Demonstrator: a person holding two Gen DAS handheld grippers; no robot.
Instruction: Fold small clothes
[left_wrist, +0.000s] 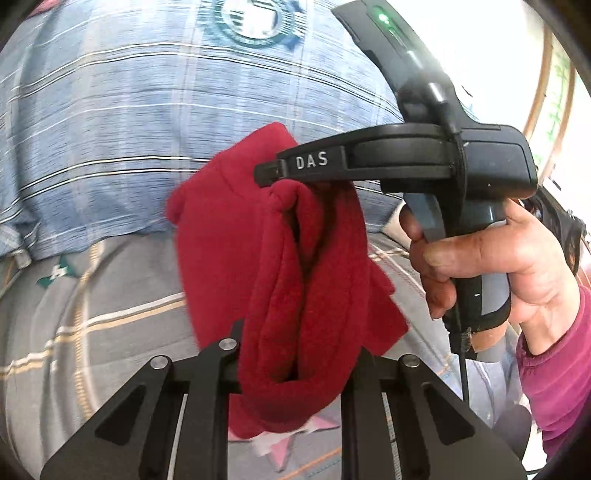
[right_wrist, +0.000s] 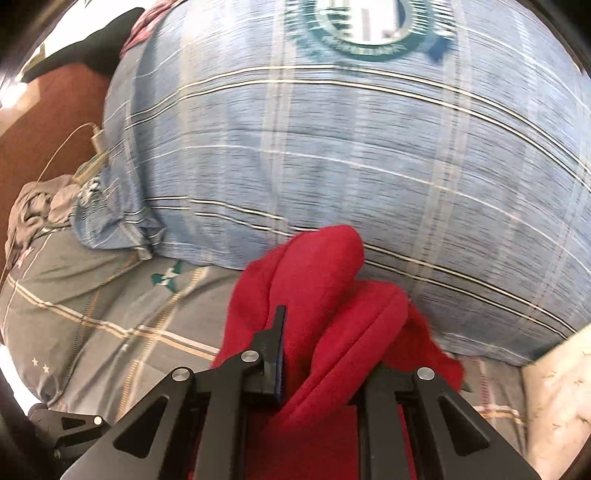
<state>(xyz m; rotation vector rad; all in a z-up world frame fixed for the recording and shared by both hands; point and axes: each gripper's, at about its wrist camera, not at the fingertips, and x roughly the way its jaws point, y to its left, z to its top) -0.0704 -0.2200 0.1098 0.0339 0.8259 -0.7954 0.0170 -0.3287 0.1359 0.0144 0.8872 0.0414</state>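
Red cloth (left_wrist: 295, 280) bunches between the left gripper's (left_wrist: 295, 350) closed jaws and hangs up to the right gripper (left_wrist: 269, 175), whose tips pinch its upper edge; seen from the right wrist, that gripper (right_wrist: 325, 369) is likewise clamped on the cloth. Judging by this, the garment is lifted mid-fold, and next it needs spreading flat on the grey sheet (right_wrist: 110, 314) below. Ahead, a blue pillow (right_wrist: 332, 166) crowds the space; a cable (right_wrist: 55, 155) lies far left

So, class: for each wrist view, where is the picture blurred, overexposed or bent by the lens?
Left wrist view: red garment smeared at its left edge, window area at the right blown out white, blue plaid pillow bulging from fisheye. Right wrist view: pillow's stripes streaked by motion blur and curved, black corners, bright glare at far left.
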